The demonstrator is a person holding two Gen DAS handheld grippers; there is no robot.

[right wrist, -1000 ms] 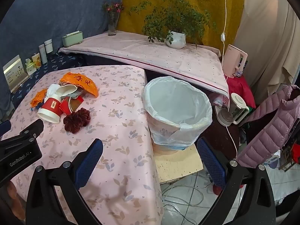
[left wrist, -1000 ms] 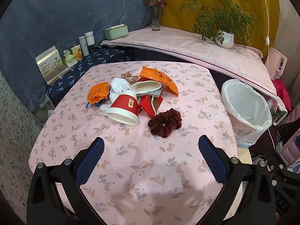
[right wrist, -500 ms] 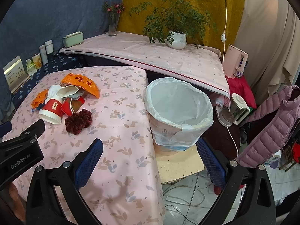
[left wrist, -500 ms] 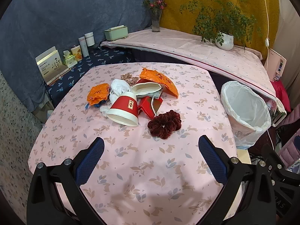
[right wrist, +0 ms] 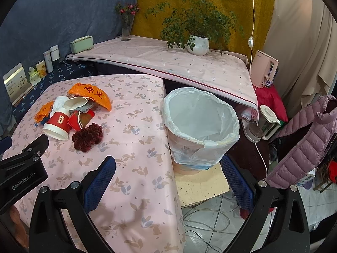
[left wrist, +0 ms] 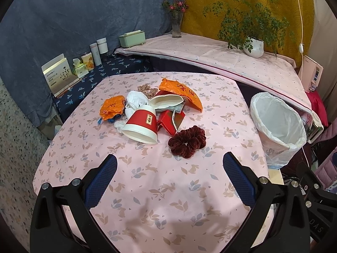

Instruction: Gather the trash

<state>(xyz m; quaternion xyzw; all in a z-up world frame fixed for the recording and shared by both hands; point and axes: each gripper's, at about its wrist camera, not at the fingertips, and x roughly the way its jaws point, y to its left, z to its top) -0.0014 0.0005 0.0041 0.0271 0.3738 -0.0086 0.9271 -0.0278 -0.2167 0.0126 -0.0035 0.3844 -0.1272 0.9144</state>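
Observation:
A trash pile lies mid-table: a tipped red paper cup (left wrist: 141,124), a squashed white cup (left wrist: 166,101), orange wrappers (left wrist: 180,92), a red carton (left wrist: 171,119) and white tissue (left wrist: 137,100). A dark red scrunchie (left wrist: 187,141) lies beside the pile. The white-lined bin (left wrist: 278,124) stands off the table's right edge. My left gripper (left wrist: 169,179) is open and empty, above the table short of the scrunchie. My right gripper (right wrist: 168,179) is open and empty, over the table's right edge before the bin (right wrist: 200,124). The cup (right wrist: 57,125) and scrunchie (right wrist: 88,136) lie to its left.
The pink floral table (left wrist: 160,189) drops off at the right. Behind it a shelf (left wrist: 210,59) carries a potted plant (left wrist: 253,46), a vase (left wrist: 176,26) and a green box (left wrist: 132,38). A kettle (right wrist: 262,124), cables (right wrist: 210,223) and a purple jacket (right wrist: 309,143) lie right of the bin.
Both grippers have pulled back and risen slightly, so the pile and bin look a little smaller. Both stay open and nothing on the table has moved.

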